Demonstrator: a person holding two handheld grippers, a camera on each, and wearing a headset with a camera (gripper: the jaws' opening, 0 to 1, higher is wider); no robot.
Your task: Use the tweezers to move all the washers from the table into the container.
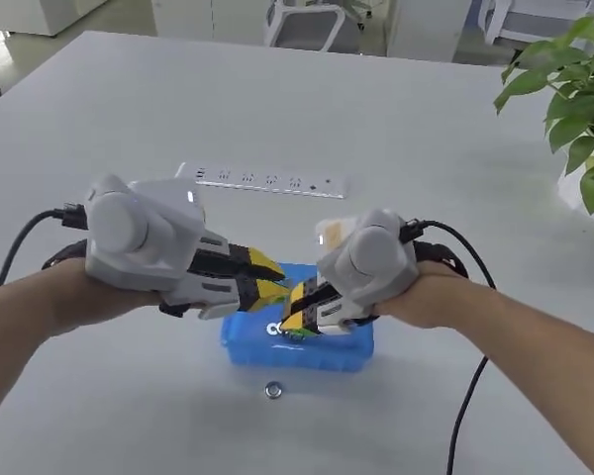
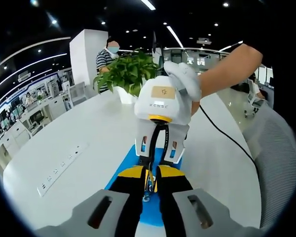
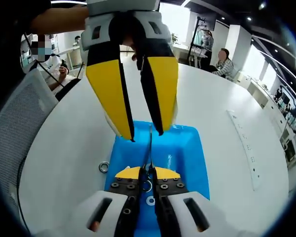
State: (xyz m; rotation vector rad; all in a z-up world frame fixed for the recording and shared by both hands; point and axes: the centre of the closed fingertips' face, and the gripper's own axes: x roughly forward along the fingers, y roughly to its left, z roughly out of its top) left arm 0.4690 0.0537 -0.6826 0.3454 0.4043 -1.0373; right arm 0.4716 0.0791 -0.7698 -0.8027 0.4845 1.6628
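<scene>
Currently the right gripper (image 3: 148, 174) clamps the tweezers (image 3: 150, 145) over the container (image 3: 190, 163); the left gripper (image 3: 145, 134) jaws stand slightly apart. One washer (image 1: 273, 390) lies toward the table (image 1: 376, 129) near edge, just beside the container

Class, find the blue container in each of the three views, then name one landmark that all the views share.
Head view: blue container, lower centre.
Left gripper view: bottom centre.
Right gripper view: centre.
Shared landmark: white power strip, lying on the table near the container.
</scene>
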